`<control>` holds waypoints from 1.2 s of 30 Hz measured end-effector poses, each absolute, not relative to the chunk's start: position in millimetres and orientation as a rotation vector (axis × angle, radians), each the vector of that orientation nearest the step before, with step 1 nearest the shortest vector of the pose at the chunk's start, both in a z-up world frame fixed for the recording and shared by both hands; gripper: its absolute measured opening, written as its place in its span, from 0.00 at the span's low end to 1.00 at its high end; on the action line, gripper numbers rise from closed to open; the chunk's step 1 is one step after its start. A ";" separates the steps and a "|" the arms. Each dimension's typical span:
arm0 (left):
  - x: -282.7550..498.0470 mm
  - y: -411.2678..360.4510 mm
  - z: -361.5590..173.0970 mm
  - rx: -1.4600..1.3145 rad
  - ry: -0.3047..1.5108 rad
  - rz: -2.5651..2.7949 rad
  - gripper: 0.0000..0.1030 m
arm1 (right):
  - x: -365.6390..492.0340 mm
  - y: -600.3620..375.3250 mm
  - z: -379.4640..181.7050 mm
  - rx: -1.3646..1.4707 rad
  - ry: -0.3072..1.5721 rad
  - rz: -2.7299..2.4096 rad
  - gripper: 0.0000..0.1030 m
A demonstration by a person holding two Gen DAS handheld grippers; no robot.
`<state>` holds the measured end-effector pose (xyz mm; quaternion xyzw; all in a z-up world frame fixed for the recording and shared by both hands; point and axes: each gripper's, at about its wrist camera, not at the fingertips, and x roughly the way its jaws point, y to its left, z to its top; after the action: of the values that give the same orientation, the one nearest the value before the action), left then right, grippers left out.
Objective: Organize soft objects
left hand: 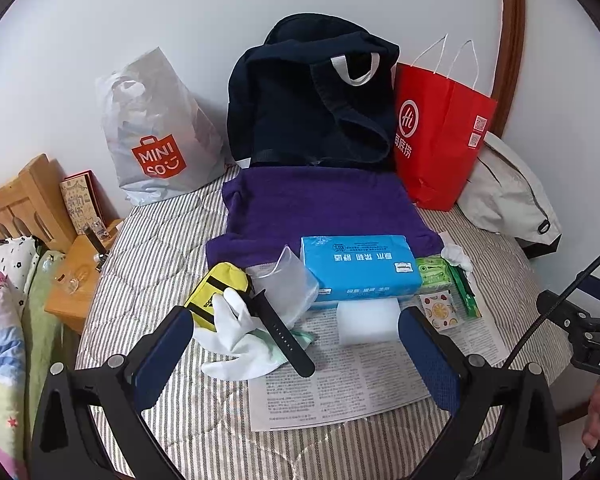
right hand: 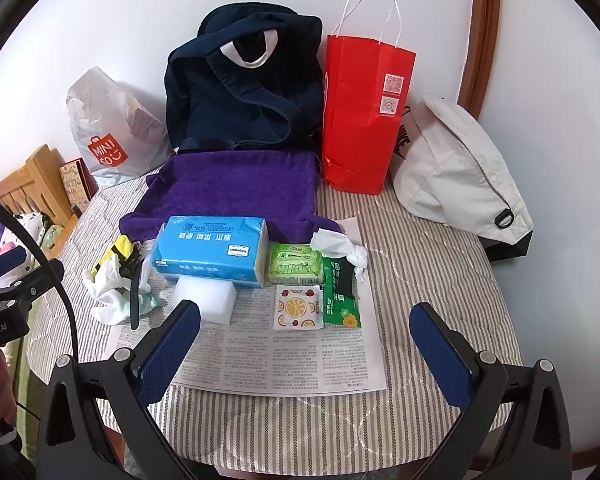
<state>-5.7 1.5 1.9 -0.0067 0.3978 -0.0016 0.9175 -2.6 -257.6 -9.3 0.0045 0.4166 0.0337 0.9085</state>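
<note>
Hovering both tools above the striped quilted bedcover [right hand: 440,264], I have the left gripper [left hand: 296,344] and the right gripper [right hand: 306,338] with jaws spread wide and nothing between them

The soft things lie in a cluster on the printed newspaper sheet [right hand: 284,356], in front of the folded purple terry towel [right hand: 236,188]. Nearest my left tool is the white foam sponge block [left hand: 368,320] — I judge it very light and squashy, so a gentle pinch across its short sides should do; squeeze hard and it will likely deform and spring out. The crumpled white cotton glove [left hand: 236,340] is limp, and the black watch strap [left hand: 280,328] lies across it, so I would take the glove at its bunched middle and expect the strap to drag along

The blue plastic-wrapped tissue pack [right hand: 212,248] touches the sponge from behind — its film looks slick, and it seems too broad for one jaw span except across its thin height
</note>
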 end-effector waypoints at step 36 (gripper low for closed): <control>16.7 59.0 -54.2 -0.039 0.884 0.081 0.99 | 9.7 -256.4 -38.1 0.025 0.916 0.094 1.00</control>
<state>16.7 59.0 -54.2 -0.0191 0.4274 0.0390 0.9030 9.7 -256.4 -38.1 0.0121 0.4418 0.0451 0.8959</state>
